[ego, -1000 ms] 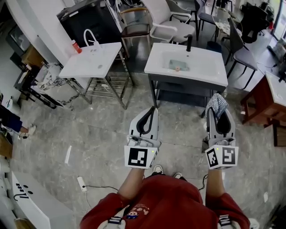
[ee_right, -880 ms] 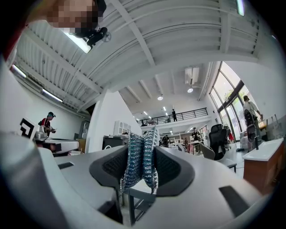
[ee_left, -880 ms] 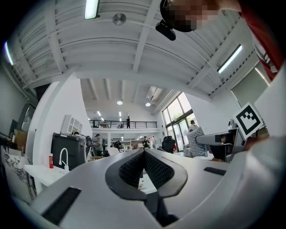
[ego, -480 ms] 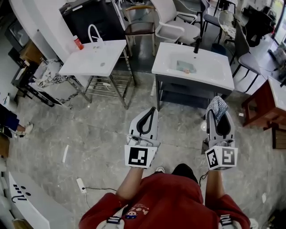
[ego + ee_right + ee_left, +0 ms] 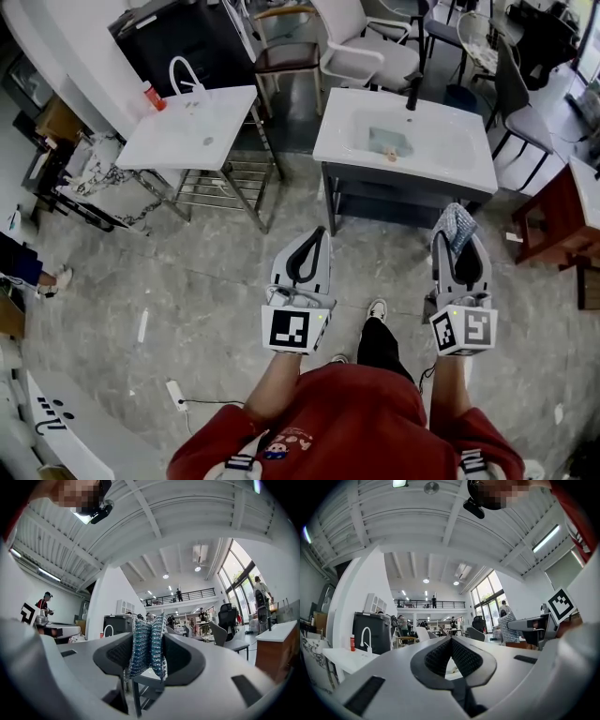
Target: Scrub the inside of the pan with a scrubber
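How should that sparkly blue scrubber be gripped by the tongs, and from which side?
Probably just as the right tongs hold it: the scrubber is a soft, flat mesh pad folded double. It is pinched across its two broad faces, with the tongs coming in from its lower end. That leaves its top edge sticking out past the tips, free for scrubbing.

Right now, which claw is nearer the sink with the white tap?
Left. The sink lies ahead and left of the left claw; the right claw, holding the scrubber, is farther right, facing the other sink.
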Tool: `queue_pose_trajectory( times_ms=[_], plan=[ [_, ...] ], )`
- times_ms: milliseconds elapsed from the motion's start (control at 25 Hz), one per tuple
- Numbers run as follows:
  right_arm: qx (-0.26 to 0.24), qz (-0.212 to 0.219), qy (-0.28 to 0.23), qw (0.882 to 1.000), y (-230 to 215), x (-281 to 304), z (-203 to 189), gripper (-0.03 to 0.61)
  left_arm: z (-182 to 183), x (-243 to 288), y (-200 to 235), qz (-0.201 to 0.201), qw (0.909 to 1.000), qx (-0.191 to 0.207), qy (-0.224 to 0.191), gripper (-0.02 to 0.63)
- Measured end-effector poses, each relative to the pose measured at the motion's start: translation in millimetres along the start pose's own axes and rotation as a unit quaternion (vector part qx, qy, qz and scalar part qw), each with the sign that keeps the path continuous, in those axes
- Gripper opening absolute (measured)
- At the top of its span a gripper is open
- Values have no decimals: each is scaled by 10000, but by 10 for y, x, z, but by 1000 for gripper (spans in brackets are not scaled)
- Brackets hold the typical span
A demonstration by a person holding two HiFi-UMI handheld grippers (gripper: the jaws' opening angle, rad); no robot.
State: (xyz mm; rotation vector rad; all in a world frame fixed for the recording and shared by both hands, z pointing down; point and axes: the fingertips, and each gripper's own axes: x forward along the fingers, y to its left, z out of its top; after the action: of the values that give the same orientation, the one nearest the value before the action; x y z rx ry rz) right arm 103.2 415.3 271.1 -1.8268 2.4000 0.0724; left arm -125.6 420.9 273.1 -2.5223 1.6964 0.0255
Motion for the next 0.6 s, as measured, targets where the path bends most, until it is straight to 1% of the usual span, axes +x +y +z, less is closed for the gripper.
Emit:
queue_pose_trajectory(
  times_ms=[240, 600],
  plan=[
    [168, -60, -14, 9998, -439, 510, -68, 199, 42, 689, -49, -59, 9999, 126, 18, 11],
    [361, -129, -24, 9993, -1291, 1174, -128, 199, 158, 1796, -344, -226, 9990, 375, 32, 11]
  ],
)
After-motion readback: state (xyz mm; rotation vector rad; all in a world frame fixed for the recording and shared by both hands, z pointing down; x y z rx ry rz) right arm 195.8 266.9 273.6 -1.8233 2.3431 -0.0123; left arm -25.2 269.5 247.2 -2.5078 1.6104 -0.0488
